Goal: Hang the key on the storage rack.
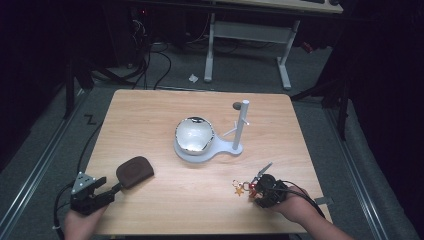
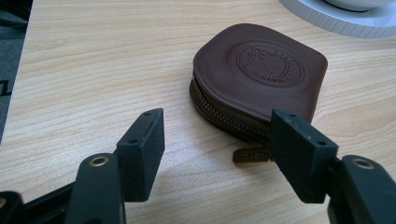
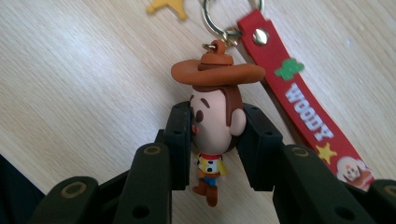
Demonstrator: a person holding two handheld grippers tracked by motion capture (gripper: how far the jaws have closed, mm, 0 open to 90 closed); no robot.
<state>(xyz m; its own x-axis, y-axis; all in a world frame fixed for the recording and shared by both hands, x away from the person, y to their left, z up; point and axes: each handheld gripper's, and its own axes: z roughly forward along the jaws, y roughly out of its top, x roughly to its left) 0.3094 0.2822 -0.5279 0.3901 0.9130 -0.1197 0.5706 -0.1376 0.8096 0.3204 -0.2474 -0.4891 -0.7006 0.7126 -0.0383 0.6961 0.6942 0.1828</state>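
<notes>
The wooden tabletop (image 1: 150, 110) spreads wide under the high view. Near its middle sits a white stand (image 1: 227, 147), a round base with an upright post, and on the base rests a shiny silver bowl (image 1: 194, 134).

Down at the near left, a brown leather pouch (image 2: 259, 74) lies flat on the wood, zipper edge facing the left claw (image 2: 219, 144), its small zip pull lying on the tabletop. That claw stands wide apart, clamped on nothing: one jaw well clear of the pouch, the other just at the pouch's near corner, though actual contact cannot be made out. A hand holds it at the table's near edge.

Over at the near right, the right claw (image 3: 212, 140) is squeezed together on the head of a small cowboy figure (image 3: 215, 130), a keychain charm with a brown hat. The figure's legs dangle between the jaws. From the hat's loop runs a metal ring (image 3: 219, 28), carrying a red strap (image 3: 303, 112) printed WOODY and a tiny yellow star (image 3: 168, 7), both lying on the tabletop.
</notes>
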